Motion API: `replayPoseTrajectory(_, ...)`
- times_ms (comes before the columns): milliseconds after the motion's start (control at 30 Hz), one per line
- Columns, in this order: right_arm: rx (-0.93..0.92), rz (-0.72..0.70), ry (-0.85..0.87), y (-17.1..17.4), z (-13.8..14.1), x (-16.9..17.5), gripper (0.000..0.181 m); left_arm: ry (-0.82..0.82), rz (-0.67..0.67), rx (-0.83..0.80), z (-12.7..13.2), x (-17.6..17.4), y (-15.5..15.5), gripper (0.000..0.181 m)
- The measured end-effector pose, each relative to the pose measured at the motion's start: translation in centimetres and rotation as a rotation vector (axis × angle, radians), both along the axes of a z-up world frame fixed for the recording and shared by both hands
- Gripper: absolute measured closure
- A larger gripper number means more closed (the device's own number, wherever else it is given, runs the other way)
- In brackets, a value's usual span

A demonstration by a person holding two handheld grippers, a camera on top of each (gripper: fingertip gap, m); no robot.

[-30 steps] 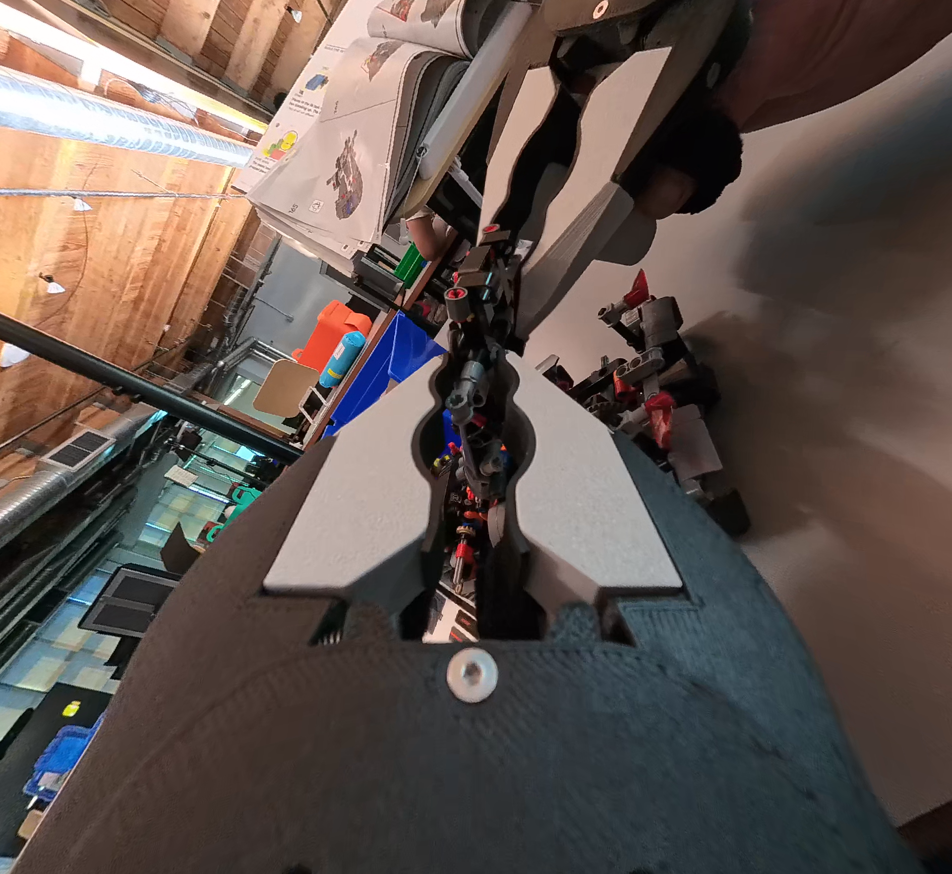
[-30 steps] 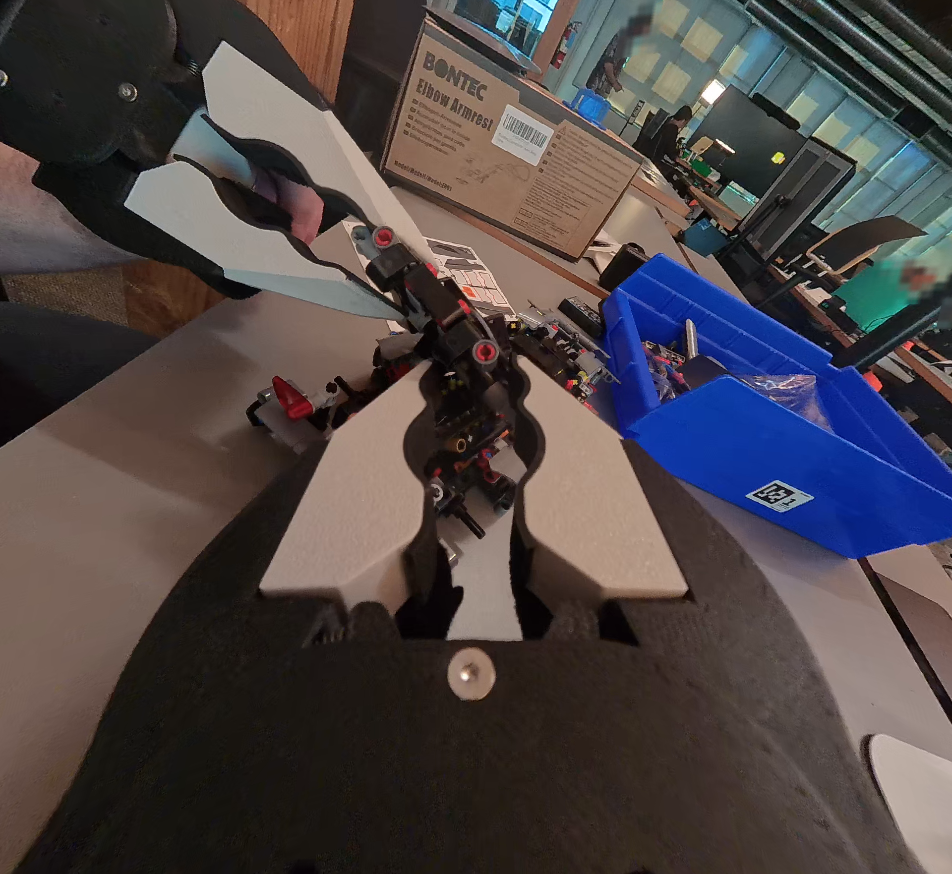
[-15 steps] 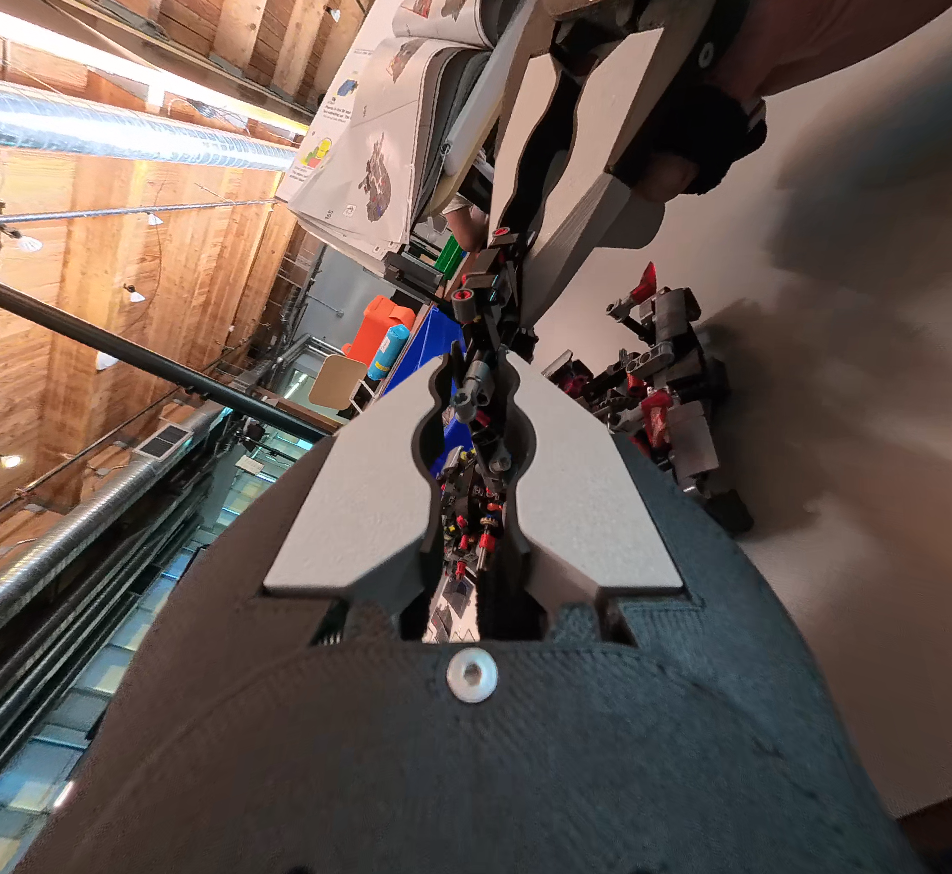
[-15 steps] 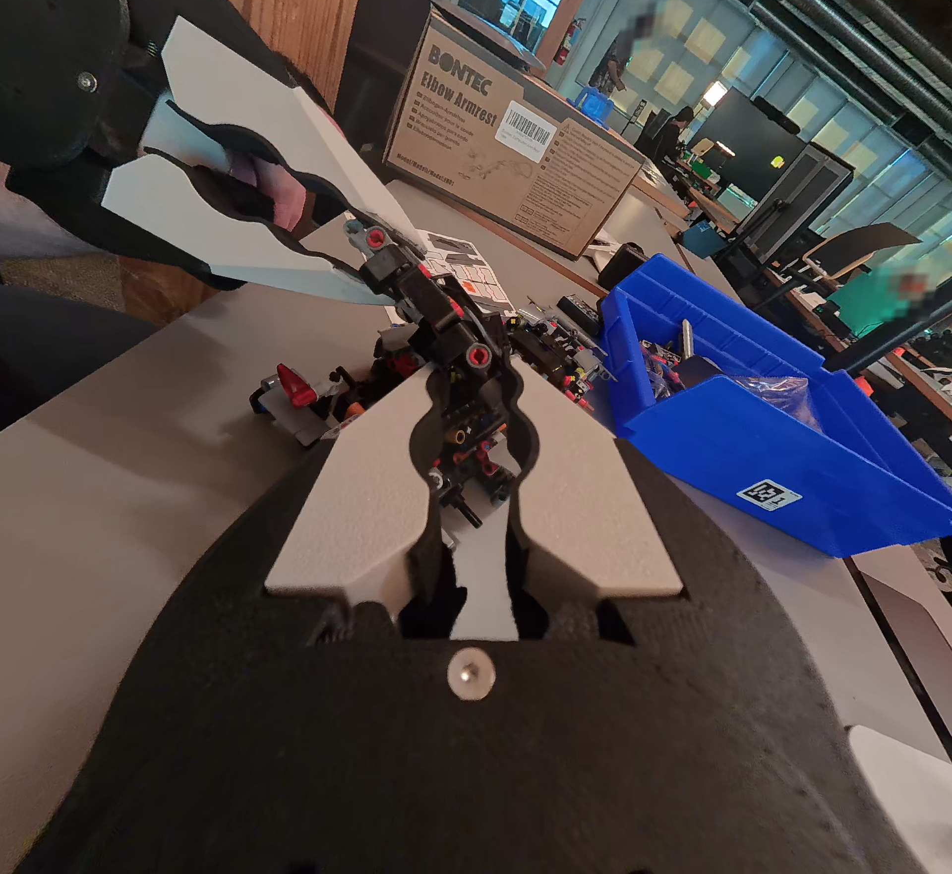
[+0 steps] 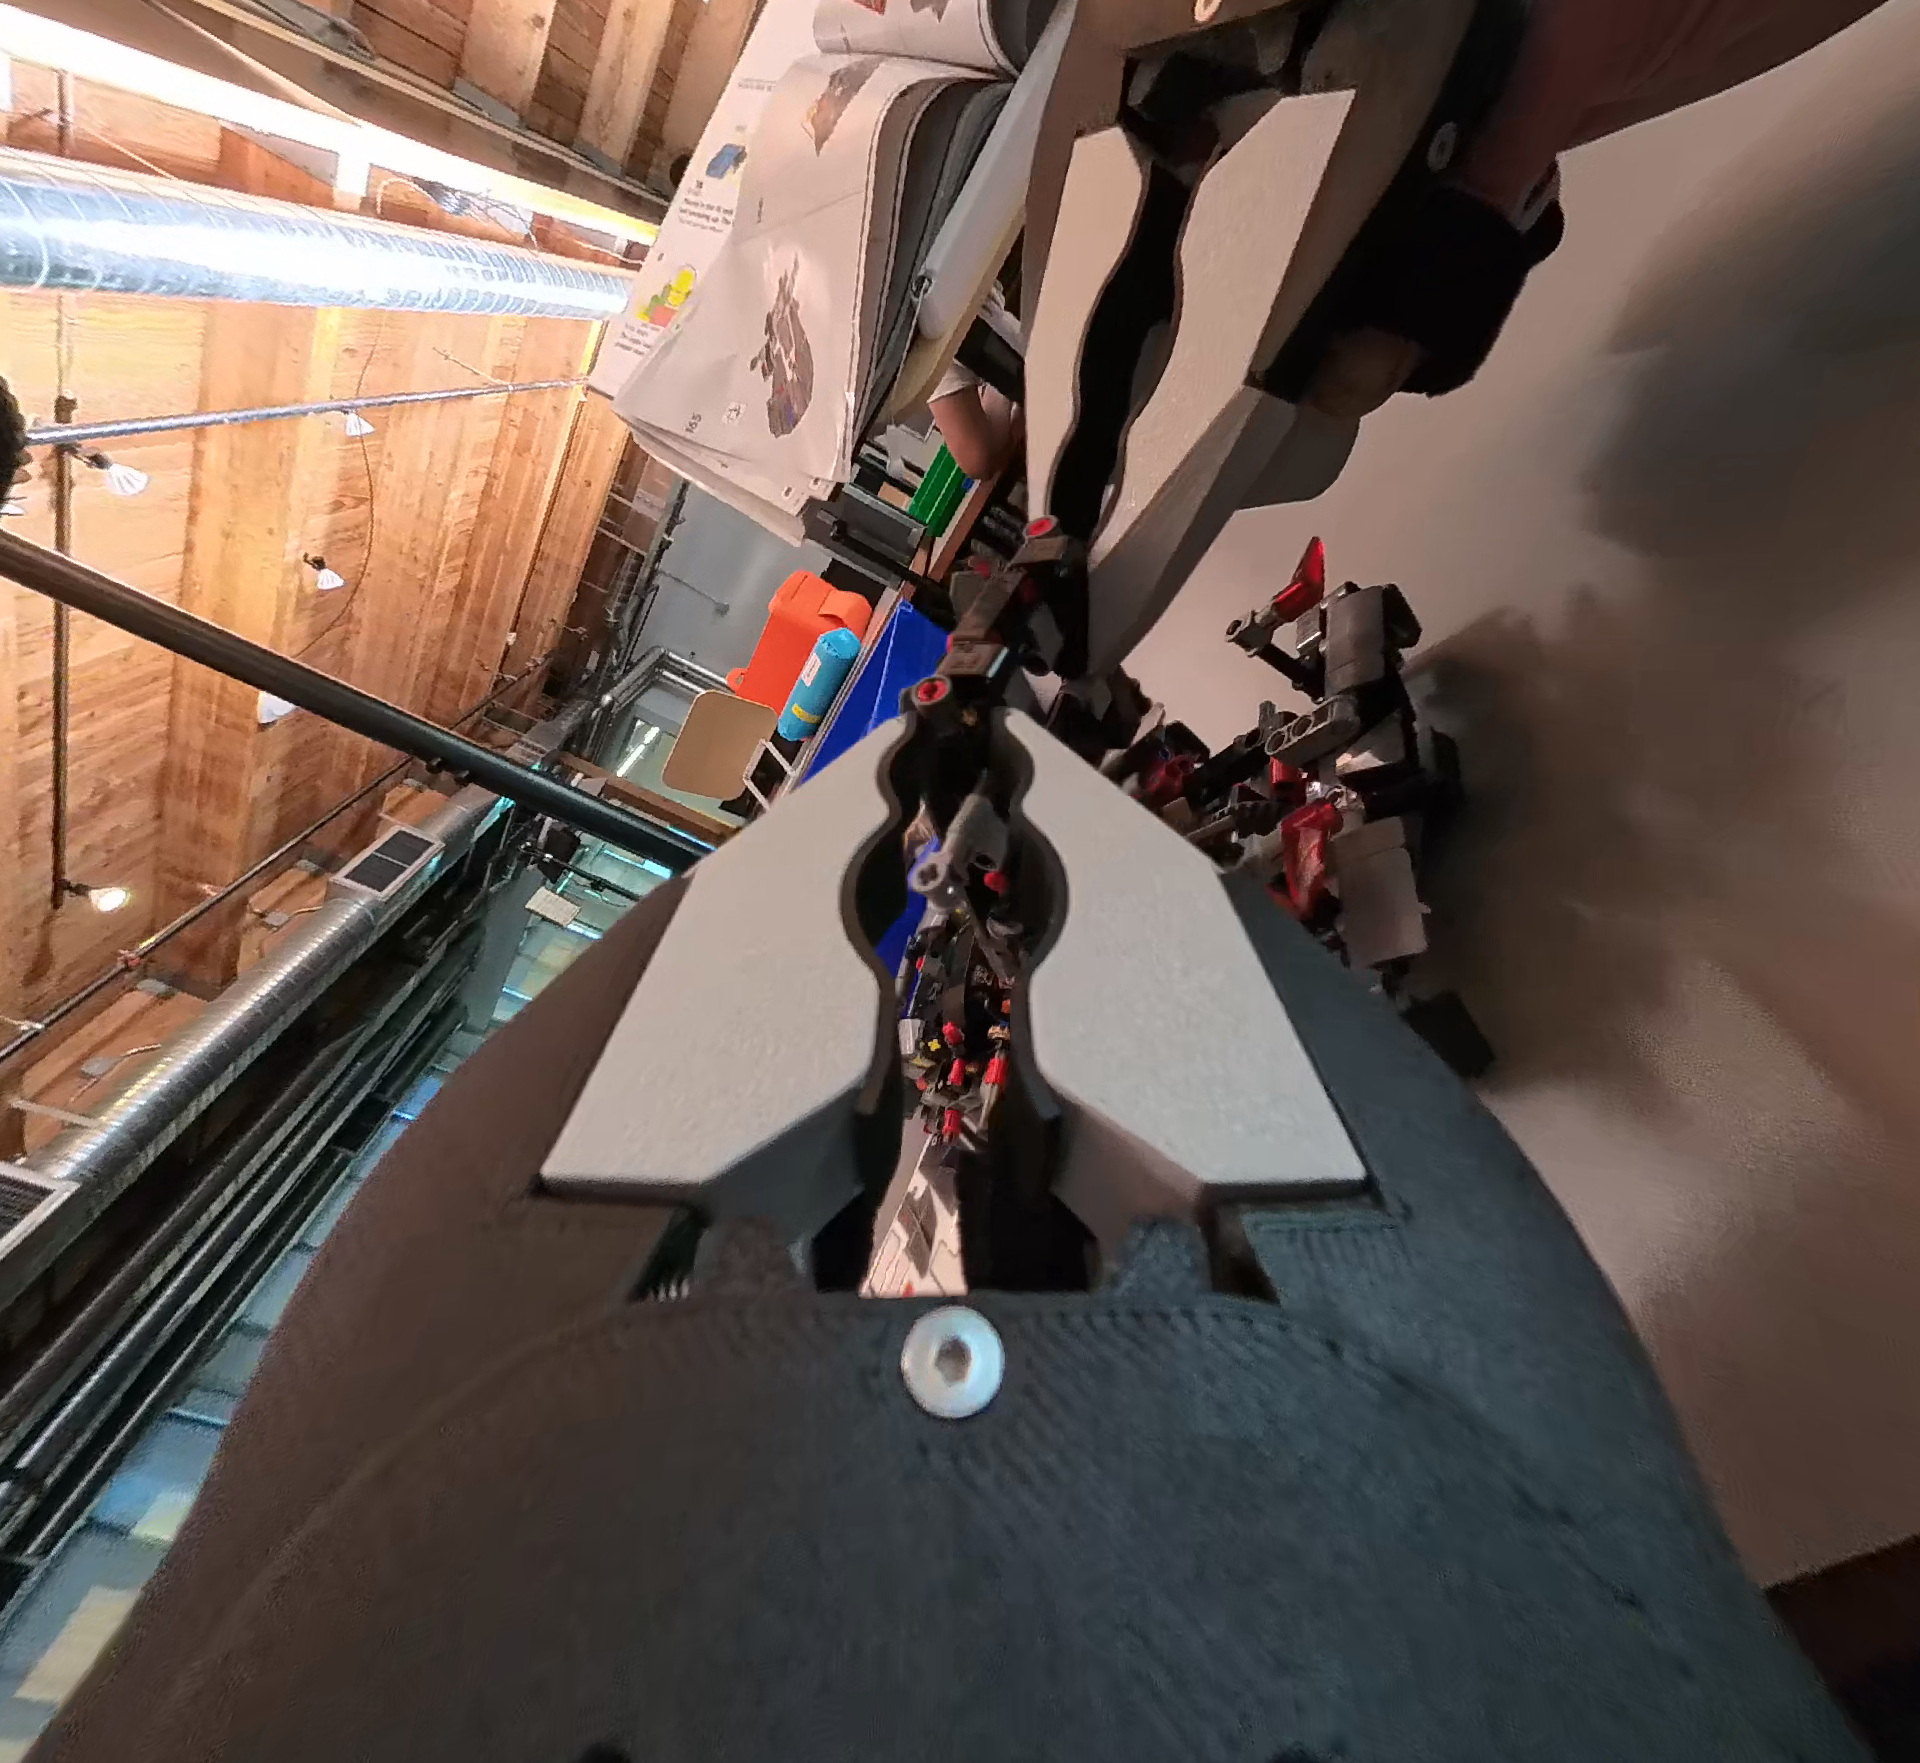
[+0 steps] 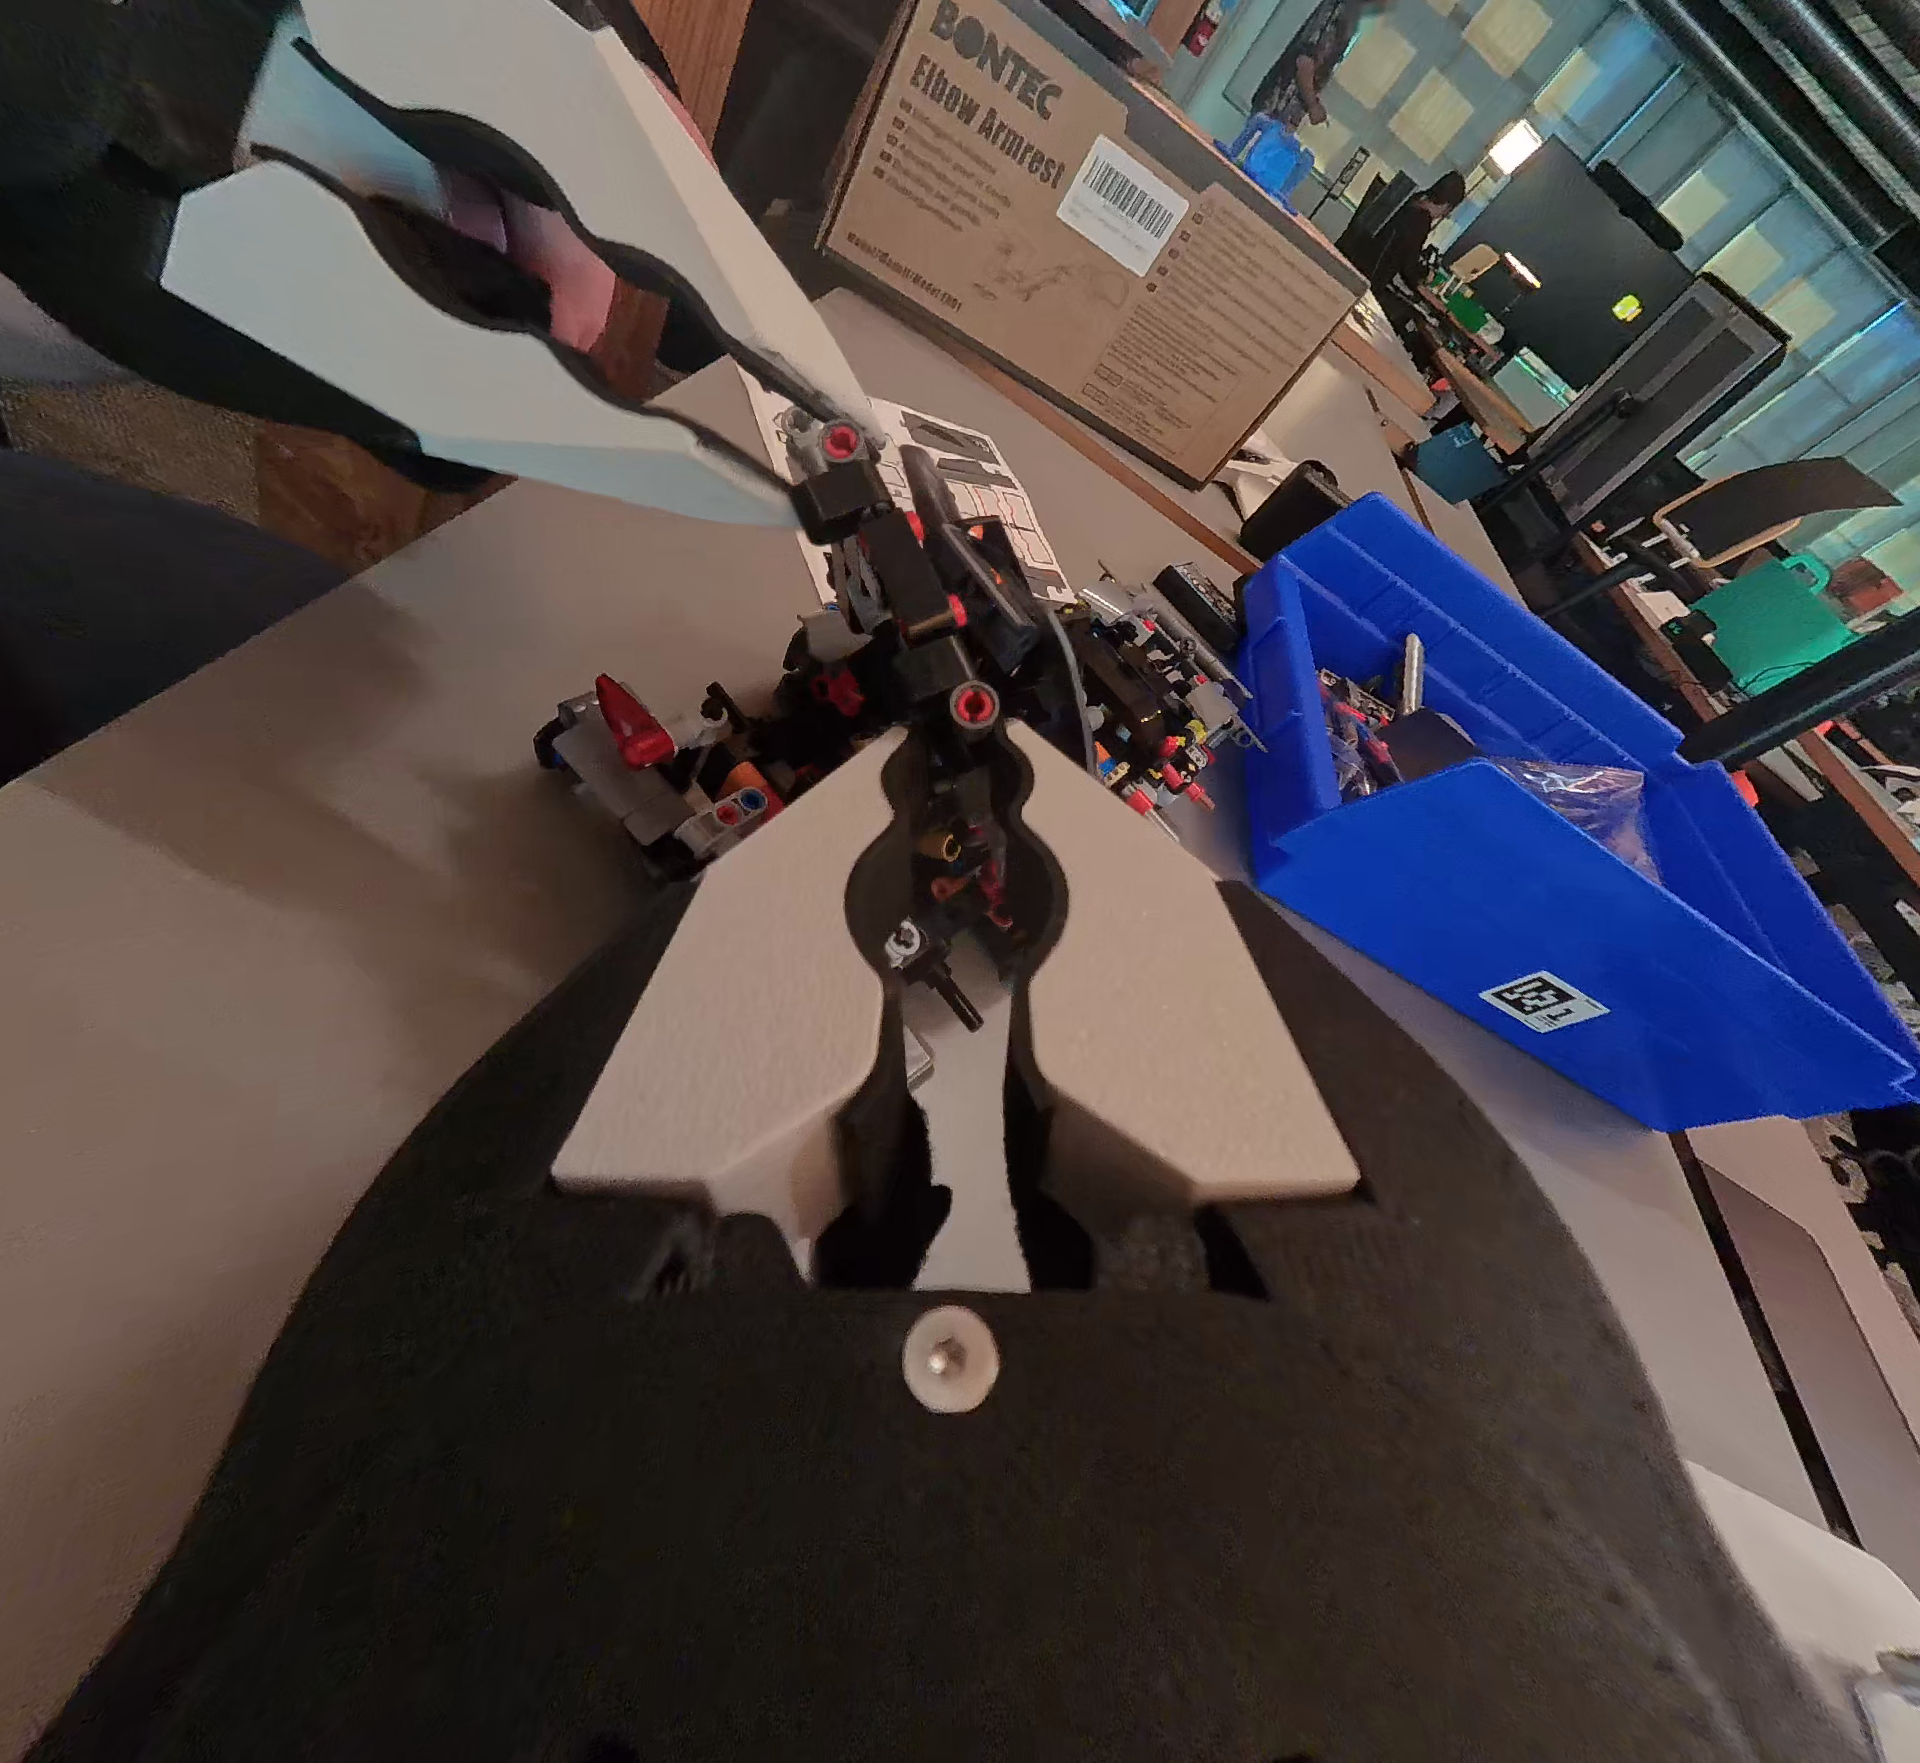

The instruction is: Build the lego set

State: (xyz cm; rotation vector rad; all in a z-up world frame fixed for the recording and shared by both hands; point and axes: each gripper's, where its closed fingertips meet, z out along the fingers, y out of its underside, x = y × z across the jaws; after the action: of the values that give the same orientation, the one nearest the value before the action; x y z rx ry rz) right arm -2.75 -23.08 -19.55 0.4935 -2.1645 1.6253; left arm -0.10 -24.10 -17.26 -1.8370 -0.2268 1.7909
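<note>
While we hold both tools aloft, our left gripper (image 5: 961,726) is clamped on one end of a black lego assembly (image 6: 925,591), and our right gripper (image 6: 961,731) pinches its other end, so the piece spans between the two sets of tips above the table (image 6: 260,882). From the left wrist view we see the right gripper coming from above with its tips (image 5: 1081,570) closed on the assembly's far end; the right wrist view shows the left gripper reaching in from the upper left.

Only the left view shows the open instruction booklet (image 5: 790,259) propped behind, plus wooden ceiling beams. Only the right view shows the cardboard box (image 6: 1091,238) at the table's back and the blue bin's (image 6: 1507,934) contents.

Below the held piece lies the partly built grey, black and red model (image 6: 665,768), with loose parts (image 6: 1153,726) between it and the bin. Bare tabletop spreads on the model's near left side; the bin stands close on the right.
</note>
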Motion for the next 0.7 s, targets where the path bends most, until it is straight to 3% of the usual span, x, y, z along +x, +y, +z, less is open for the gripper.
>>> replayPoseTrajectory(267,-0.01,0.017,-0.006,0.4,0.5,0.2,0.174,-0.012,-0.023,0.016,0.7,0.3,0.4,0.176)
replayPoseTrajectory(533,0.003,0.066,-0.014,0.5,0.6,1.1,0.175,-0.085,-0.036,0.105,1.0,0.3,0.7,0.15)
replayPoseTrajectory(700,0.043,0.099,0.0,0.3,0.1,1.8,0.175,-0.185,-0.012,-0.034,0.2,0.4,1.9,0.162)
